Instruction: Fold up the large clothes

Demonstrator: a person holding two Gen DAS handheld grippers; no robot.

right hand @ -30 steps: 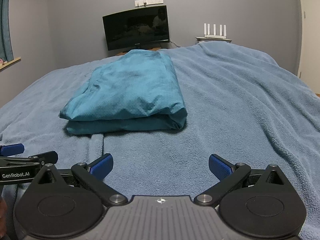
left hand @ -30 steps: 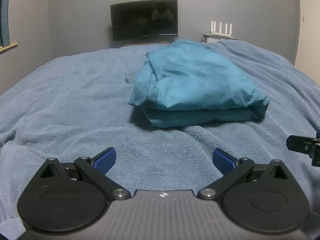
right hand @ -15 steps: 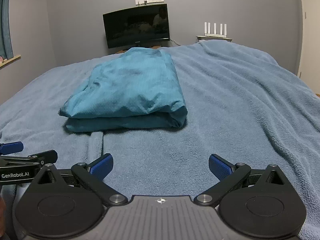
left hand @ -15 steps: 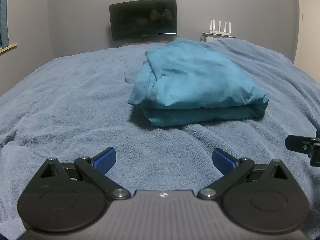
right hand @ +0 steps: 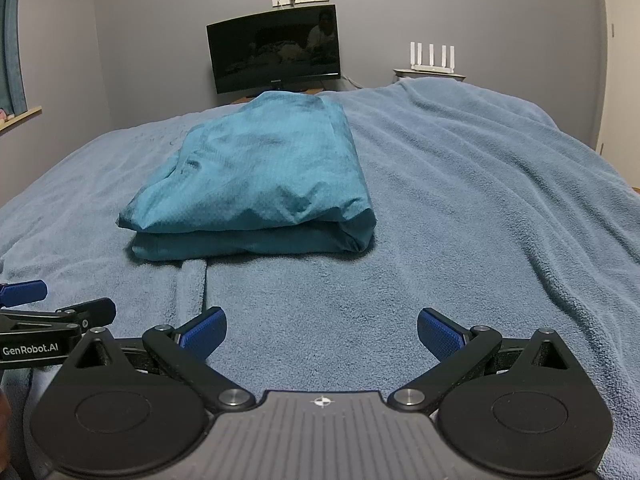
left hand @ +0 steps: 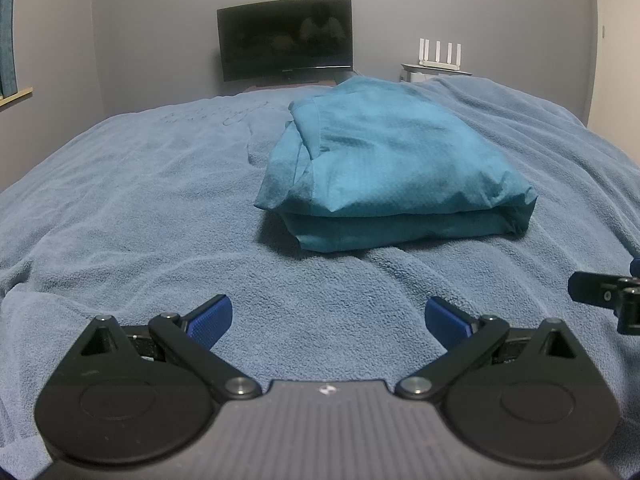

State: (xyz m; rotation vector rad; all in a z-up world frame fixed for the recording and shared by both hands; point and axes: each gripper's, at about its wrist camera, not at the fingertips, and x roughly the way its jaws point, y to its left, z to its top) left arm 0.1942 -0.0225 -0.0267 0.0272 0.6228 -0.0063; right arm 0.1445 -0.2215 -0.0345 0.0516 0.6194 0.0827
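Observation:
A teal garment [left hand: 394,168] lies folded in a thick stack on the blue blanket [left hand: 140,208], ahead and right of my left gripper [left hand: 326,318]. In the right wrist view the garment [right hand: 256,184] lies ahead and to the left of my right gripper [right hand: 320,330]. Both grippers are open and empty, low over the blanket, short of the garment. Part of the right gripper shows at the right edge of the left wrist view [left hand: 608,292], and the left gripper at the left edge of the right wrist view [right hand: 52,320].
A dark monitor [left hand: 285,39] stands against the grey wall beyond the bed. A white router [left hand: 438,54] sits on a small stand at the back right. A curtain and window sill [right hand: 12,76] are at the far left.
Both views have shifted very slightly; the garment sits a touch lower in the frames. Both grippers stay open and nothing was grasped.

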